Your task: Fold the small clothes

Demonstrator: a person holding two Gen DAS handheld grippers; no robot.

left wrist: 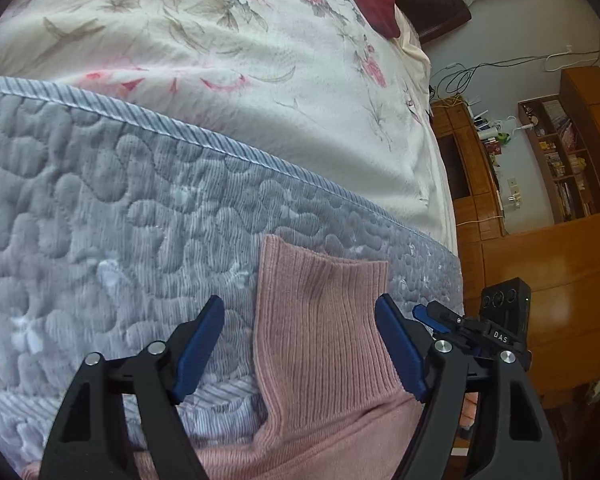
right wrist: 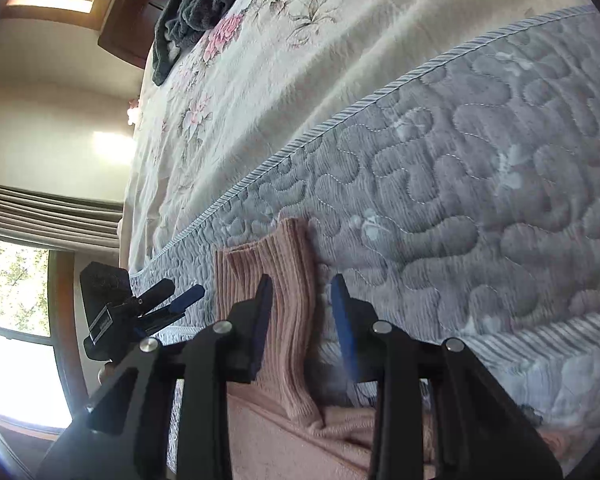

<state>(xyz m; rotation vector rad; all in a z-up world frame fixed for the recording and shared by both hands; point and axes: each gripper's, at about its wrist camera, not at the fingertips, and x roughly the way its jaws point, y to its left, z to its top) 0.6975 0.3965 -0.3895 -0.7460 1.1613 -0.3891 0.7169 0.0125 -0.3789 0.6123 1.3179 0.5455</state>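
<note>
Our left gripper (left wrist: 300,344) is hovering over the pink sweater (left wrist: 324,320) with its jaws spread wide, one blue pad (left wrist: 198,348) sitting out over the grey quilted blanket (left wrist: 112,208) and the other at the right edge of the ribbed collar. We are gripping nothing with it; the collar is lying flat between the fingers, standing up from the body of the sweater, which is spreading across the bottom of the left wrist view.

Our right gripper (right wrist: 302,316) is also standing apart, though more narrowly, and we are holding nothing in it either. Its left pad (right wrist: 263,320) is lying over the ribbed collar (right wrist: 276,280), while the right pad is hanging just beside the collar's edge, over the blanket. From the right wrist view we are seeing the left gripper (right wrist: 168,300) off to the side, near the blanket's corner.

We are working on a bed: the grey blanket is covering the near part, with its striped binding running across, and a cream floral bedspread (left wrist: 228,52) is lying beyond it. A dark grey garment (right wrist: 192,8) is sitting crumpled at the far end of the bedspread, and wooden shelving (left wrist: 560,152) is standing against the wall past the bed.
</note>
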